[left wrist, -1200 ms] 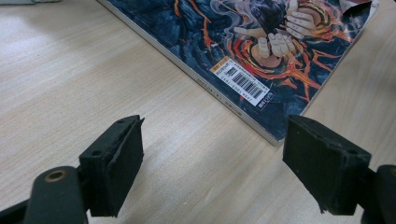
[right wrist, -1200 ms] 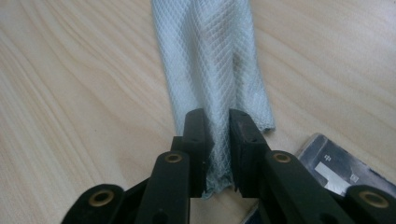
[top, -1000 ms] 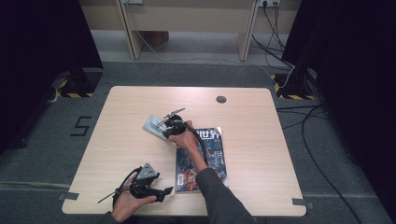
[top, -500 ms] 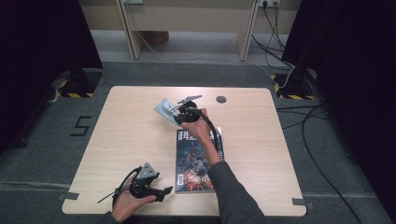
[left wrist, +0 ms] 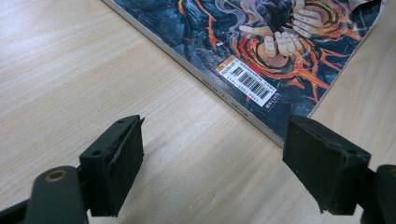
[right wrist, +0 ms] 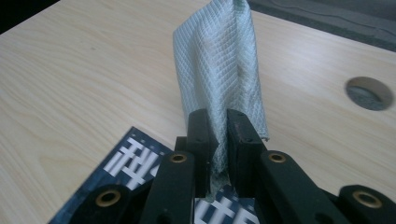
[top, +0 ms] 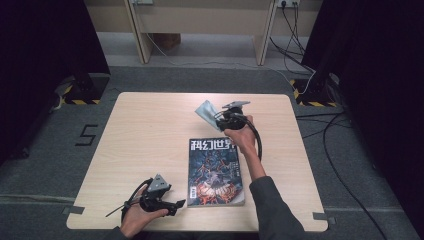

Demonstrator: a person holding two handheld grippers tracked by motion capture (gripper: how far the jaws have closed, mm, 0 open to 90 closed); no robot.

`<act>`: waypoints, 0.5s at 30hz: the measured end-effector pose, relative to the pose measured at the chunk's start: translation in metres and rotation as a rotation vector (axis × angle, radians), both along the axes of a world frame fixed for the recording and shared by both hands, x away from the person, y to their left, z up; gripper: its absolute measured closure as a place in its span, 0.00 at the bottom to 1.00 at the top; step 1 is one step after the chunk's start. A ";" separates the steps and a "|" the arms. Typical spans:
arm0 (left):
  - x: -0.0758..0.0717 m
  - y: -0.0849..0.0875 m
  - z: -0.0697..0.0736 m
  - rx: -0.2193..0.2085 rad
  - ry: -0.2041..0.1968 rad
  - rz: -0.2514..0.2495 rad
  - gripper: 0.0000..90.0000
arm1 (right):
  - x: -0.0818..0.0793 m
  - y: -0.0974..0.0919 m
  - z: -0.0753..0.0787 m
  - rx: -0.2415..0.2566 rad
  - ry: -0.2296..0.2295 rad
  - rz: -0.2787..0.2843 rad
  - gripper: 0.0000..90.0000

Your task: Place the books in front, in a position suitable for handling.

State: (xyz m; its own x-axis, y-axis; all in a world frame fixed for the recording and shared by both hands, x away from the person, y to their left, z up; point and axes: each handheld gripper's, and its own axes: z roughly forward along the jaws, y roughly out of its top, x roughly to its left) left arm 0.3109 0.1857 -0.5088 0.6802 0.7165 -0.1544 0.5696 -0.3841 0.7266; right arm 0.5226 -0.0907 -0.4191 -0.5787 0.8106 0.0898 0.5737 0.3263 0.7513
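A pale green waffle-weave cloth point(top: 205, 111) point(right wrist: 219, 70) hangs in the air above the far middle of the table, pinched by my right gripper point(top: 218, 117) point(right wrist: 219, 122), whose jaws are shut on its lower edge. A magazine with a dark illustrated cover point(top: 215, 171) point(left wrist: 261, 42) lies flat on the table near the front, and its top corner shows in the right gripper view point(right wrist: 126, 163). My left gripper point(top: 181, 204) point(left wrist: 219, 154) rests low at the front left, open, with bare table between its jaws, just beside the magazine's spine.
The wooden table point(top: 150, 135) has a round cable hole point(right wrist: 369, 92) in its far part. A person's right forearm point(top: 260, 185) crosses the table's front right, beside the magazine. Cables and desk legs stand on the floor beyond the table.
My right gripper has lifted the cloth off the magazine's top end and carried it toward the far side of the table, uncovering the cover. The left gripper has stayed put.
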 end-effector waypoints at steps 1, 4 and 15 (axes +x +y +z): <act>0.000 0.000 0.000 0.003 -0.002 -0.001 0.22 | -0.004 -0.012 0.001 -0.002 -0.009 -0.011 0.90; 0.000 0.000 0.000 0.003 -0.005 0.001 0.22 | -0.011 -0.030 0.000 -0.013 -0.021 -0.021 0.90; 0.000 -0.002 -0.001 0.005 -0.004 0.002 0.22 | -0.034 -0.090 -0.005 -0.003 -0.031 -0.096 0.90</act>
